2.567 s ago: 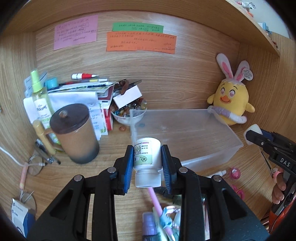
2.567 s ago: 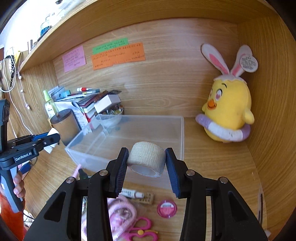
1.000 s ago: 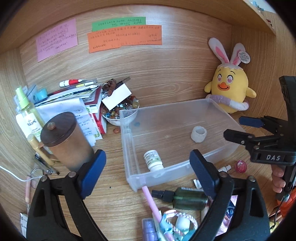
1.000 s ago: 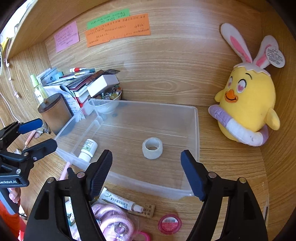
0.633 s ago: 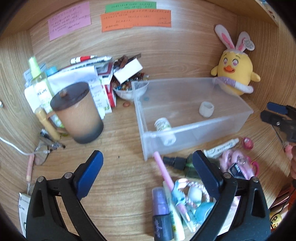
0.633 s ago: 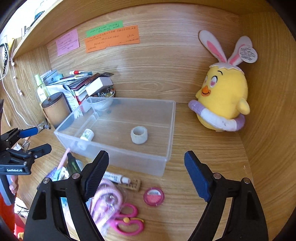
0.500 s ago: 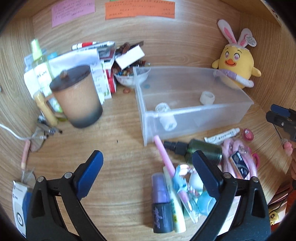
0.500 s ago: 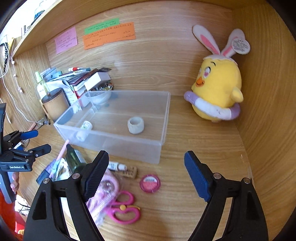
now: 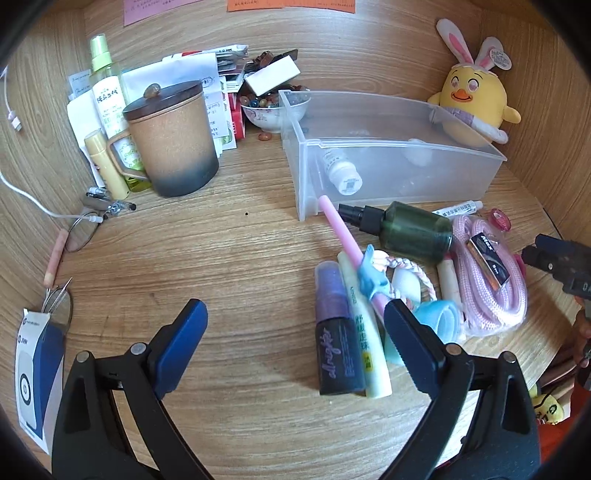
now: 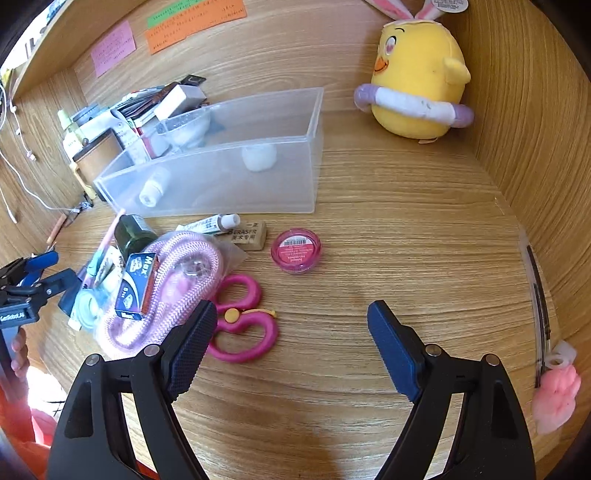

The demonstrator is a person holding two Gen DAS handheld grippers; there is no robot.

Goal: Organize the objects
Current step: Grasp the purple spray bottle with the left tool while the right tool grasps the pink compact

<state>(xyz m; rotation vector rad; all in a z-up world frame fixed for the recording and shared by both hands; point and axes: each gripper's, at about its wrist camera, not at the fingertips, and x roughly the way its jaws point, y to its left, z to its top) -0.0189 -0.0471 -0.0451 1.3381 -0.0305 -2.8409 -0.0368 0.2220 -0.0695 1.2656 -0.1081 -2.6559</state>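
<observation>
- Where the left wrist view looks over the wooden desk [image 9: 240, 258], a clear plastic bin [image 9: 458, 173] is seen with a small white bottle [image 9: 341, 173] lying on its side inside, near the front left corner; a pale roll is only faintly made out through the wall.
- A bowl of beads [image 9: 273, 110] is set just behind the bin, and a lidded brown mug [image 9: 171, 136] is stood to the left, before a stack of papers.
- The left gripper [image 9: 295, 332] is spread wide and nothing is held; a dark purple tube [image 9: 338, 354], a pink pen [image 9: 347, 236], a green spray bottle [image 9: 410, 230] and a pink rope [image 9: 491, 280] are piled beside its right finger.
- From the right wrist view, the bin [image 10: 310, 147] is shown holding the bottle [image 10: 153, 188] and a white tape roll [image 10: 258, 157].
- The right gripper [image 10: 288, 332] is held fully apart, empty, above bare wood; pink scissors [image 10: 240, 325] are touched by no finger, and a pink jar [image 10: 295, 249] lies in front.
- A yellow chick plush [image 10: 417, 81] is propped in the corner of the wooden alcove, with paper notes [image 10: 192, 22] stuck on the back wall.
</observation>
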